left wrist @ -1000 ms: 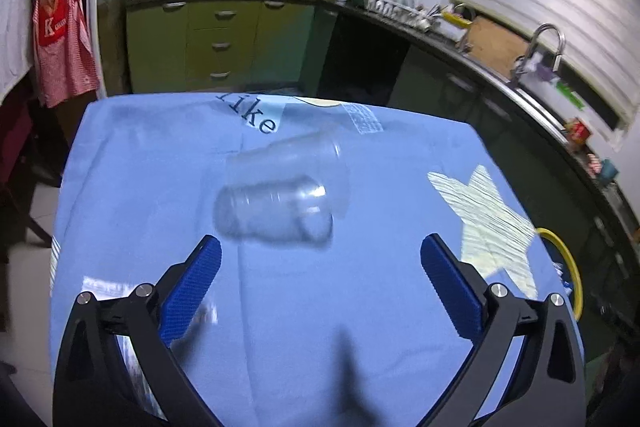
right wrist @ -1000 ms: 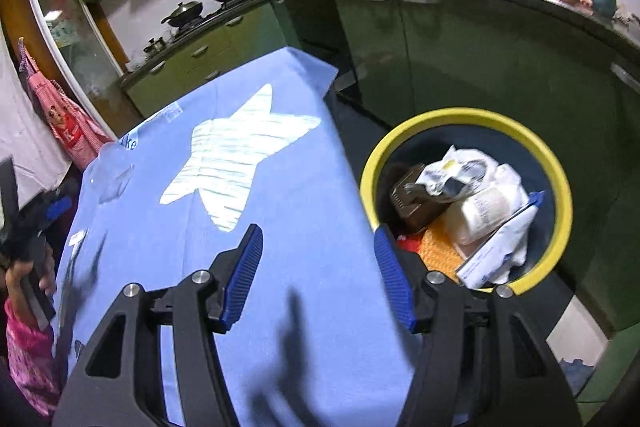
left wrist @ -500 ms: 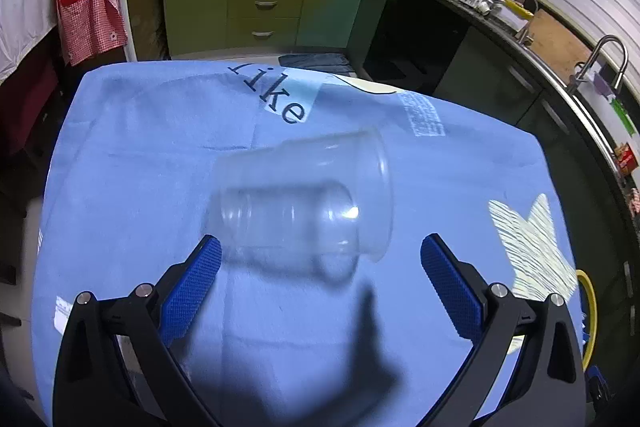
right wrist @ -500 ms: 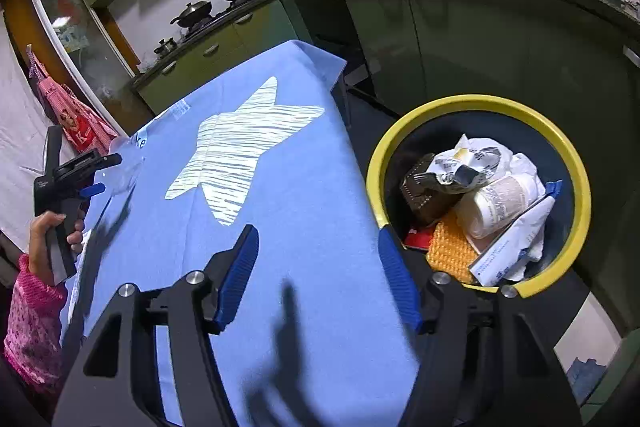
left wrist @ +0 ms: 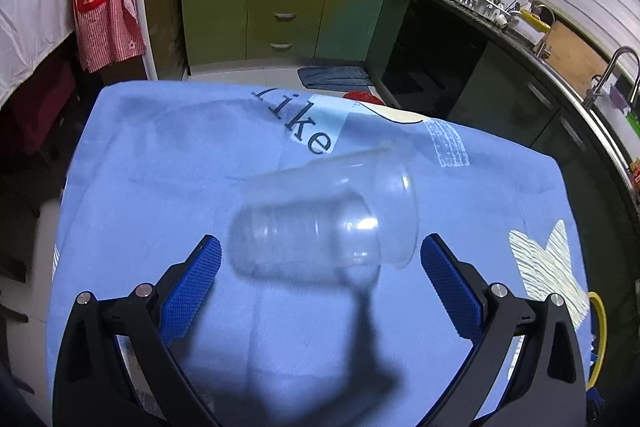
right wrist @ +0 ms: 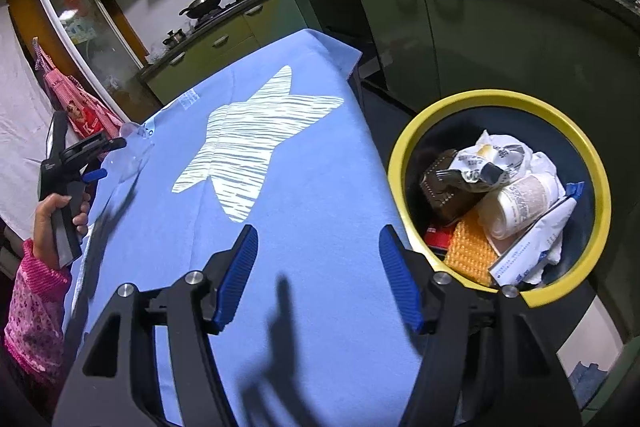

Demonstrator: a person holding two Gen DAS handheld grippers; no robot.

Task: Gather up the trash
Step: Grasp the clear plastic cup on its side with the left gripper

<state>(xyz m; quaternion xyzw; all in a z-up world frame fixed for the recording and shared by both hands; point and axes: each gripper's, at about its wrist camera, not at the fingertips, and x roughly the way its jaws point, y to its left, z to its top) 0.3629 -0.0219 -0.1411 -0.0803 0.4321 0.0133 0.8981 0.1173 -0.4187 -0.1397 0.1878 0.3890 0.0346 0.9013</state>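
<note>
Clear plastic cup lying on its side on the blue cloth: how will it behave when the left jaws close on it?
The clear plastic cup looks thin-walled and empty, so it is probably light and may buckle under a hard squeeze. Lying on its side on the blue tablecloth, it could roll if nudged. The open left gripper straddles it, so closing gently across the ribbed body seems safest.

The clear plastic cup (left wrist: 324, 223) is thin, glossy and ribbed near its base, catching one bright glint. It lies on a matt blue cloth (left wrist: 168, 195) (soft, faintly creased) printed with a pale brushed star (right wrist: 256, 143). Both grippers have matt black plastic frames with blue, finely textured pads (left wrist: 192, 283). The bin (right wrist: 600, 211) has a smooth yellow plastic rim and holds crumpled glossy wrappers (right wrist: 492, 163).
</note>
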